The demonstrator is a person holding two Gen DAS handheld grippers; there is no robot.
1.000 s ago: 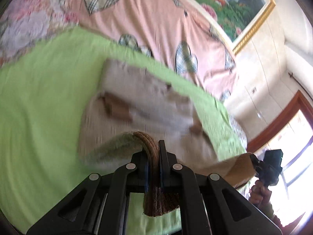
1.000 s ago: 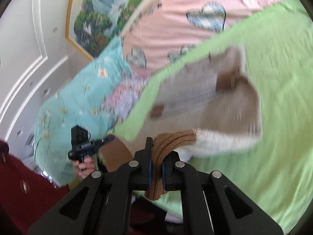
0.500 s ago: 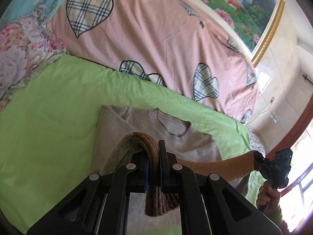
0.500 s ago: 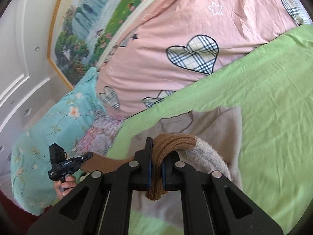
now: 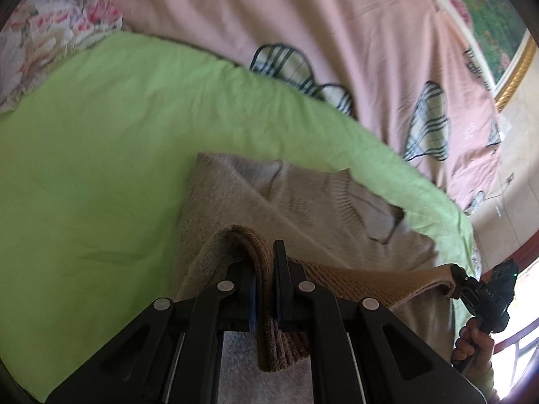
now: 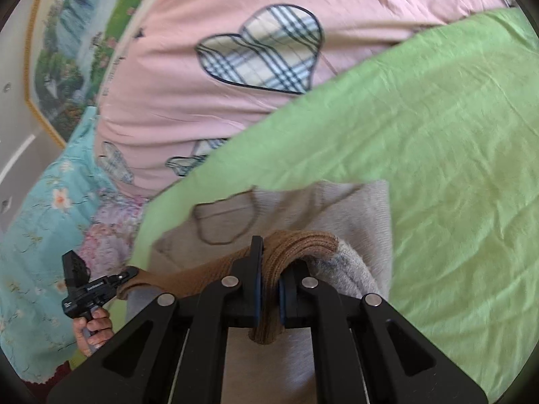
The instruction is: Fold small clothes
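L claw [image 5: 266,262] clamped on brown hem [image 5: 353,282] of sweater [image 5: 303,208]; R claw [image 6: 269,269] clamped on same hem, other end. Hem stretched between both, lifted over body. Sweater flat on green sheet [image 5: 101,168], collar at 12 o'clock, near pink quilt [image 6: 209,17].

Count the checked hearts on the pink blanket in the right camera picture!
3: one big plaid heart up top, two smaller plaid hearts lower left by the green sheet. More may be hidden.
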